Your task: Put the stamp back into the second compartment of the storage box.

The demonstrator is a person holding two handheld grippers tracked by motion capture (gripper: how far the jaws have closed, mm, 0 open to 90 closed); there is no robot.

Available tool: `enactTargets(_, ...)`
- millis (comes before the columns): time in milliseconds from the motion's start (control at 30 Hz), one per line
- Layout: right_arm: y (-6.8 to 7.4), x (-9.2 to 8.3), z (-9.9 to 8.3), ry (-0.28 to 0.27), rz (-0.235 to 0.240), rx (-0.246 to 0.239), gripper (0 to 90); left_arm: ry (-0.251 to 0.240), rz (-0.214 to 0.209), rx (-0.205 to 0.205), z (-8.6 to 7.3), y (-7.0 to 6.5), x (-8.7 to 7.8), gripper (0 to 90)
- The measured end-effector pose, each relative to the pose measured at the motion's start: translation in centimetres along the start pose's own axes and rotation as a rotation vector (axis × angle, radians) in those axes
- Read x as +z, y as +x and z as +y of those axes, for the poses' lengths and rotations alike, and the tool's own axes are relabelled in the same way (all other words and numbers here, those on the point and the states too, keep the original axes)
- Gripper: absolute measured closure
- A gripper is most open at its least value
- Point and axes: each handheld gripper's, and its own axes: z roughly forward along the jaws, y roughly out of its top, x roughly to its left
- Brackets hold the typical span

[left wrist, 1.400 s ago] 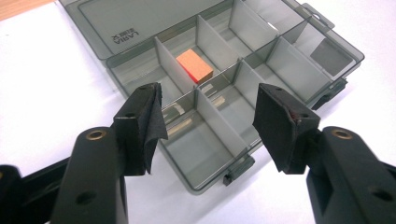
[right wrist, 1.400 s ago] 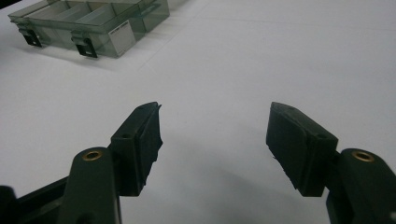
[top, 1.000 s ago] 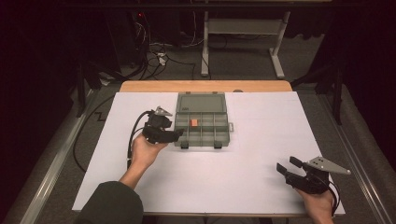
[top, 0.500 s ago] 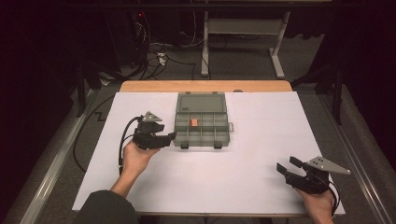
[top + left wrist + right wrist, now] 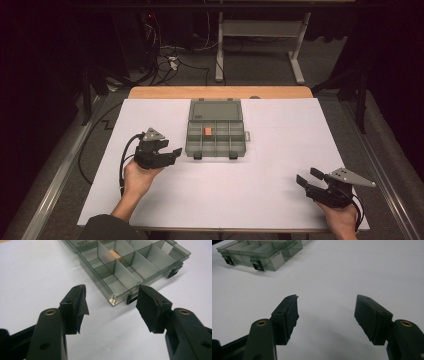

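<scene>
Smoky plastic organizer box [image 5: 216,131] is lying just beyond the wide-open, empty left hand-held gripper [image 5: 172,153], which is needing a level, centred approach to its front latch [image 5: 131,299].

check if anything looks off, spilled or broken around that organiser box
Nothing spilled or askew. The organiser box lies open and square on the white sheet, one orange piece in a compartment. The only oddity: the left claw has pads with frayed, peeling edges.

The black two-jaw left gripper [image 5: 175,151] is resting in the person's left hand [image 5: 136,176], its jaws standing wide apart and pointing right. The black right gripper [image 5: 304,177] is lying low in the right hand [image 5: 341,215], jaws also spread, gripping nothing.
</scene>
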Motion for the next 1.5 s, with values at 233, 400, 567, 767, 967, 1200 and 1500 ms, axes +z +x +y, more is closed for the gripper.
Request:
enactTargets(233, 0.0, 0.0, 0.0, -0.001, -0.001, -0.002, 35.3, -0.006, -0.005, -0.016, -0.1, 0.9, -0.8, 40.7)
enactTargets(400, 0.0, 0.0, 0.0, 0.001, 0.0, 0.001, 35.3, -0.006, -0.011, -0.018, -0.2, 1.7, -1.2, 40.7)
enactTargets(567, 0.0, 0.0, 0.0, -0.001, -0.001, -0.003, 35.3, -0.006, -0.004, -0.045, -0.3, 2.2, -1.4, 40.7)
enactTargets(767, 0.0, 0.0, 0.0, 0.0, 0.0, -0.001, 35.3, -0.013, -0.029, -0.041, -0.3, 2.8, -2.1, 40.5)
enactTargets(967, 0.0, 0.0, 0.0, -0.001, 0.0, -0.004, 35.3, -0.018, -0.045, -0.035, -0.4, 3.5, -2.6, 40.4)
enactTargets(1200, 0.0, 0.0, 0.0, -0.002, -0.001, -0.006, 35.3, -0.026, -0.049, -0.067, -0.2, 4.4, -3.2, 40.0)
enactTargets(1500, 0.1, 0.0, 0.0, -0.001, -0.003, -0.005, 35.3, -0.04, -0.058, -0.095, -0.1, 6.0, -3.9, 38.4)
